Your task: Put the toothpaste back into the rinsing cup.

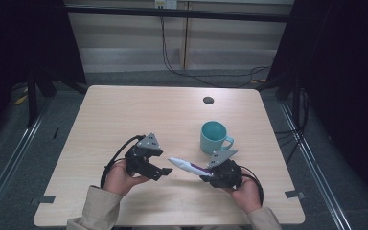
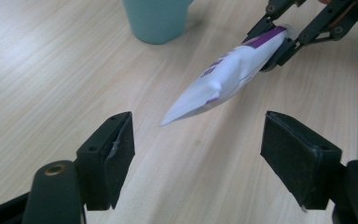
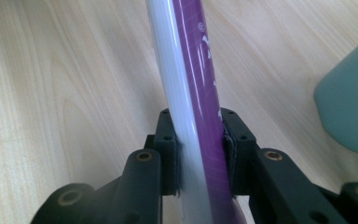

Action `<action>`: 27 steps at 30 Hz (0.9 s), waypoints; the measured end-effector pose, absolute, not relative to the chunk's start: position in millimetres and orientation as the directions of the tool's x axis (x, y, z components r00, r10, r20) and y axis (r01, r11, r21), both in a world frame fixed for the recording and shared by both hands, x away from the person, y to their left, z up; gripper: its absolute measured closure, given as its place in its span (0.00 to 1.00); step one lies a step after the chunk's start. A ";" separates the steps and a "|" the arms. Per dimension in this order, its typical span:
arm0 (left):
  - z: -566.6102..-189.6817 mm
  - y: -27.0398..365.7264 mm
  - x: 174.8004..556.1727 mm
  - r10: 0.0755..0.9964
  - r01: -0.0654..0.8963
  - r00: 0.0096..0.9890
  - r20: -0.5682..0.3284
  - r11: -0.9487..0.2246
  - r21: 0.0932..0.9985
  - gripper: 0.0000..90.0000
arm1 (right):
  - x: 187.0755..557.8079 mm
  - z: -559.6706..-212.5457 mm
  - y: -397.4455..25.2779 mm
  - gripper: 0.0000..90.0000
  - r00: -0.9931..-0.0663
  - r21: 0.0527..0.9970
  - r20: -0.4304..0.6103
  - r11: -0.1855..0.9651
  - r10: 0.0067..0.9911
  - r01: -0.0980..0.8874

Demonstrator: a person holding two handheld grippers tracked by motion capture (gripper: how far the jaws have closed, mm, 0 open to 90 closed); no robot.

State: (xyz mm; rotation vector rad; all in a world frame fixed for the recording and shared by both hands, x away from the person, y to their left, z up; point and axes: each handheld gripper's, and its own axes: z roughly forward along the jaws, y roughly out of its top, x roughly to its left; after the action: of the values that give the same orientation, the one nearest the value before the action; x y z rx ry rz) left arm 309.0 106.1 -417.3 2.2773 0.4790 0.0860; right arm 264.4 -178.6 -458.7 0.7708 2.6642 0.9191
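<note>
A white and purple tube [image 1: 188, 166] is held above the wooden table [image 1: 124, 115], its flat crimped end pointing left. My right gripper [image 1: 210, 175] is shut on the tube's thick end; in the right gripper view the tube [image 3: 193, 93] runs up between the two pads. My left gripper [image 1: 166, 171] stands open just left of the tube's flat tip. In the left gripper view the tube [image 2: 223, 74] hangs ahead of the wide-apart jaws, not between them, with the right gripper [image 2: 284, 35] clamped on its far end.
A teal mug [image 1: 214, 137] stands upright just behind the right gripper, handle to the right; the same mug [image 2: 156, 18] shows in the left gripper view and the mug [image 3: 349, 102] at the right gripper view's right edge. A dark cable hole [image 1: 208, 100] lies farther back.
</note>
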 end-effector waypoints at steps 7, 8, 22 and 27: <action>-423.4 105.0 305.9 0.362 0.312 0.926 -0.105 -0.579 0.753 0.31 | 264.6 -457.3 -181.1 0.80 -0.820 0.655 0.018 0.612 0.572 0.442; -424.5 104.9 305.9 0.364 0.315 0.925 -0.108 -0.577 0.754 0.32 | 264.5 -456.9 -180.6 0.80 -0.818 0.664 0.024 0.603 0.575 0.443; -437.7 94.2 306.5 0.372 0.338 0.917 -0.144 -0.531 0.777 0.33 | 269.0 -456.1 -182.4 0.80 -0.795 0.705 0.101 0.521 0.598 0.481; -440.3 90.8 306.7 0.373 0.347 0.914 -0.162 -0.510 0.787 0.34 | 268.6 -455.0 -176.1 0.80 -0.803 0.712 0.102 0.521 0.587 0.471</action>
State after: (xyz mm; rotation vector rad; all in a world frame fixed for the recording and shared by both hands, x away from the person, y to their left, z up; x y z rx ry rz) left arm 306.7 90.8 -440.3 2.1480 0.5123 0.0349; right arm 268.6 -176.1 -455.0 0.9125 2.6053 1.1495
